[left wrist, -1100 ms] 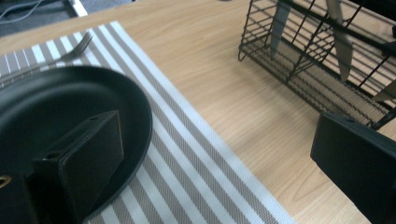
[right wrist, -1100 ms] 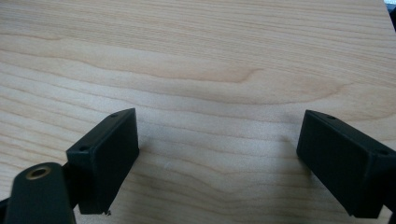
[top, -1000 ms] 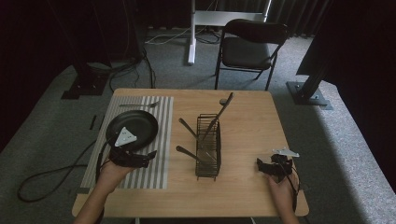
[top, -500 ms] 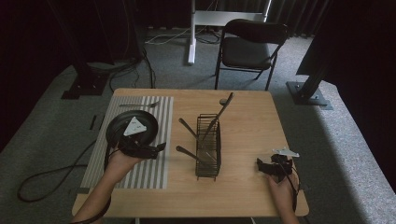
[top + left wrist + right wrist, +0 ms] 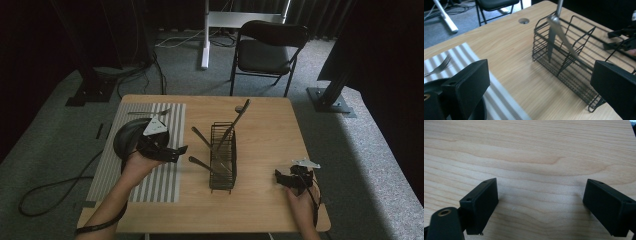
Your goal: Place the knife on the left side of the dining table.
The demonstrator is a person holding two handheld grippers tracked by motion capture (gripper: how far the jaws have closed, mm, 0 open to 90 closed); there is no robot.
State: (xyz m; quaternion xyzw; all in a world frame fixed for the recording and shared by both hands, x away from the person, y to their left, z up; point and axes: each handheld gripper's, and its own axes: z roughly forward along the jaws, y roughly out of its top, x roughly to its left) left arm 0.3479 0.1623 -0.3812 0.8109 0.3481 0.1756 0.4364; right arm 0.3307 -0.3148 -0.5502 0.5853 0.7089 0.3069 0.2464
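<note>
At the table's nine o'clock, the dark round plate [image 5: 127, 140] sits on the grey-and-white striped placemat [image 5: 142, 180], with a silver fork [image 5: 149, 113] lying alone at the mat's far end. The left gripper [image 5: 176, 151] hangs just past the plate's three o'clock edge, jaws spread wide and empty, aimed toward the black wire cutlery rack [image 5: 223, 160] in the middle of the table.

The rack holds several long steel utensils [image 5: 560, 35], leaning out at different angles (one slants up toward one o'clock, two stick out toward nine). I judge the reach is for one of these. The risk: wide jaws could catch the wire rim, or knock the neighbouring handle and tip the light rack over or drag it. A slim, smooth handle could also pivot or slip if pinched off-centre.

At the table's four o'clock, the right gripper [image 5: 285, 179] rests low over the bare wooden tabletop [image 5: 531, 152], jaws wide and empty, well apart from the rack, so it cannot steady it
</note>
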